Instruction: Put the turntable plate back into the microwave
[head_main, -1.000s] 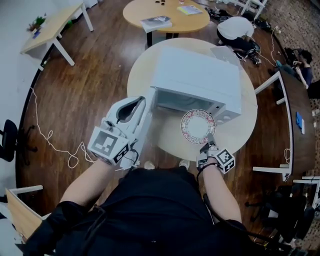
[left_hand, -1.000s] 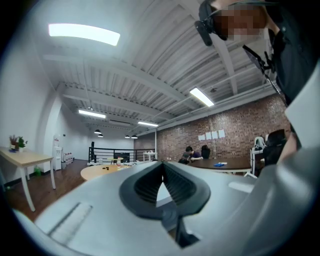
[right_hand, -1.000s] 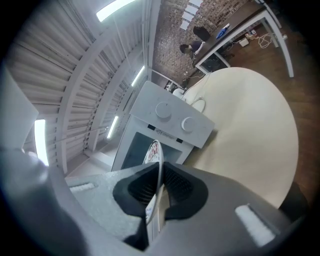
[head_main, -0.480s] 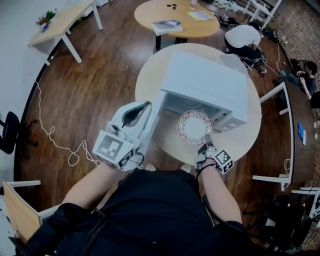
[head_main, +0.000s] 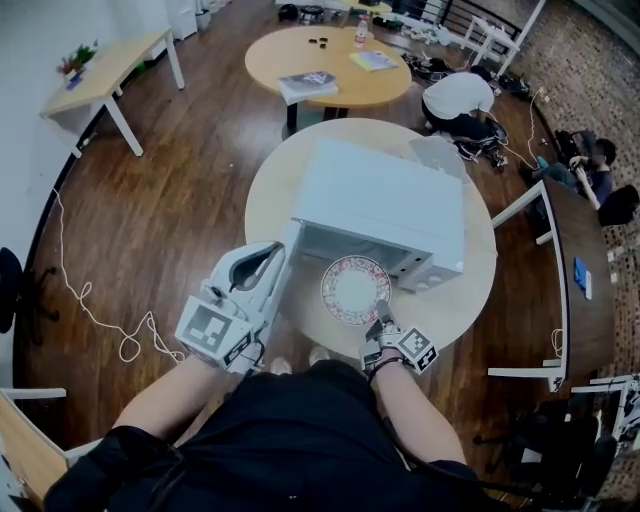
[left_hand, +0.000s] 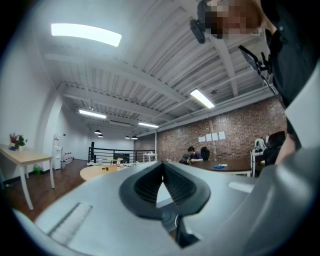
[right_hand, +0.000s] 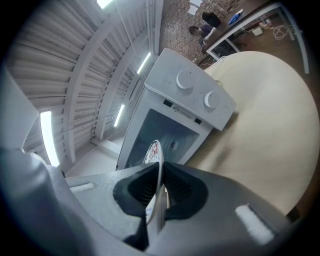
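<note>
Ok, status: right hand-held gripper (head_main: 380, 312) is clamped on the near rim of the turntable plate (head_main: 355, 290). In the right gripper view the jaws of that hand-held gripper (right_hand: 159, 192) sit narrow, with the plate (right_hand: 152, 152) edge-on between the ribbed pads, both pads pressing on it. From the head view the plate sits roughly flat with its patterned face up, above the round desk (head_main: 450, 300) and just in front of the microwave (head_main: 385, 200) opening. It's not inside yet; the far rim is near the cavity mouth. The microwave is white and boxy and stands on the same desk. Its door (head_main: 290, 245) is swung open on the left side. In the right gripper view the dark cavity (right_hand: 167, 132) is straight ahead of the plate, with two round knobs (right_hand: 184, 79) on the panel to the right of it and bare desk (right_hand: 265, 110) alongside. Left hand-held gripper (head_main: 272, 255) is held out level just beside the open door's edge; I can't tell if it touches. In the left gripper view its jaws (left_hand: 161, 167) are closed tip to tip with nothing between them, looking out across the room. A white cable (head_main: 100, 310) trails over the wooden floor to the left. Another round table (head_main: 330, 50) with a book stands behind the microwave desk.
</note>
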